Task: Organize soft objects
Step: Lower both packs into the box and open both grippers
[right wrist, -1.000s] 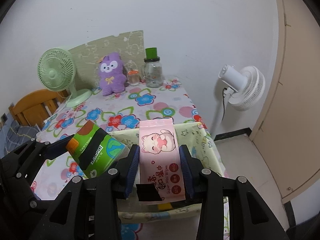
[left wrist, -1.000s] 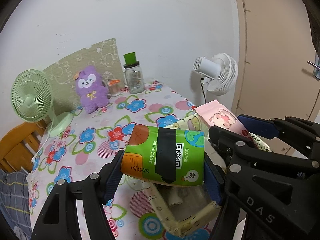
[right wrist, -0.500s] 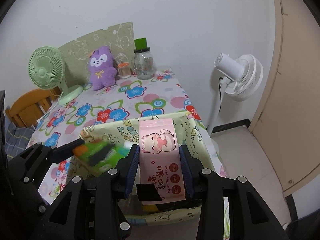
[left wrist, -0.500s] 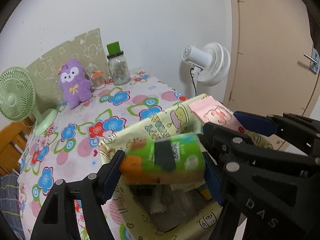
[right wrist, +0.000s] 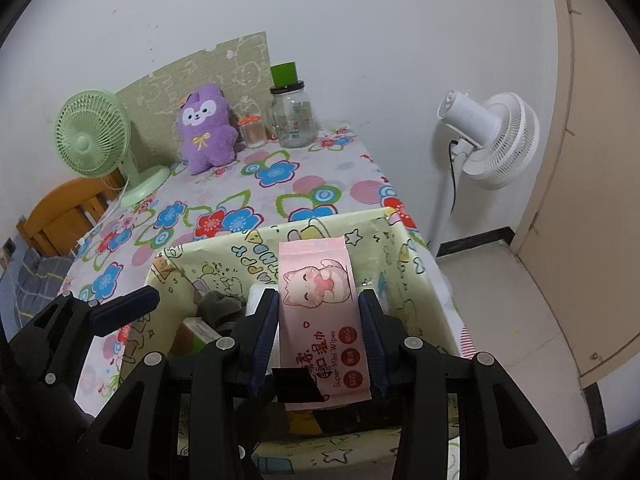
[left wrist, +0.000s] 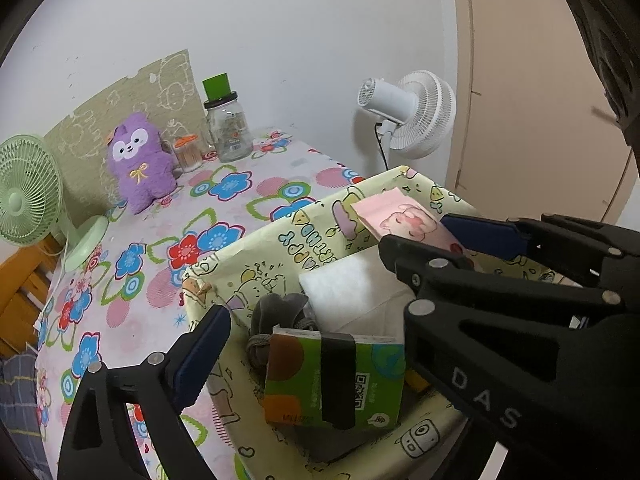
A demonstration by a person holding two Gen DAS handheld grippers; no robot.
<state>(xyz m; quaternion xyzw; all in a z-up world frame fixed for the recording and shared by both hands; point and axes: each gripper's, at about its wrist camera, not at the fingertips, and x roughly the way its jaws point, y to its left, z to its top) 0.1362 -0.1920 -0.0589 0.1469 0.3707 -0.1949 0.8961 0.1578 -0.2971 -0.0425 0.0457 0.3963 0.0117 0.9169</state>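
The left gripper stands with its jaws wide apart, having just been opening; the green tissue pack lies below and between them, free of both pads, resting inside the yellow cartoon-print storage box near its front wall. A grey soft item sits just behind the pack, and a white folded item lies further right in the box. The right gripper is clamped on the pink wet-wipes pack, both pads pressing its long sides; the pack is held upright over the box's right half, its upper end toward the far wall. The box stands at the near edge of the flowered tablecloth. At the far side are a purple plush toy, a glass jar and a green desk fan.
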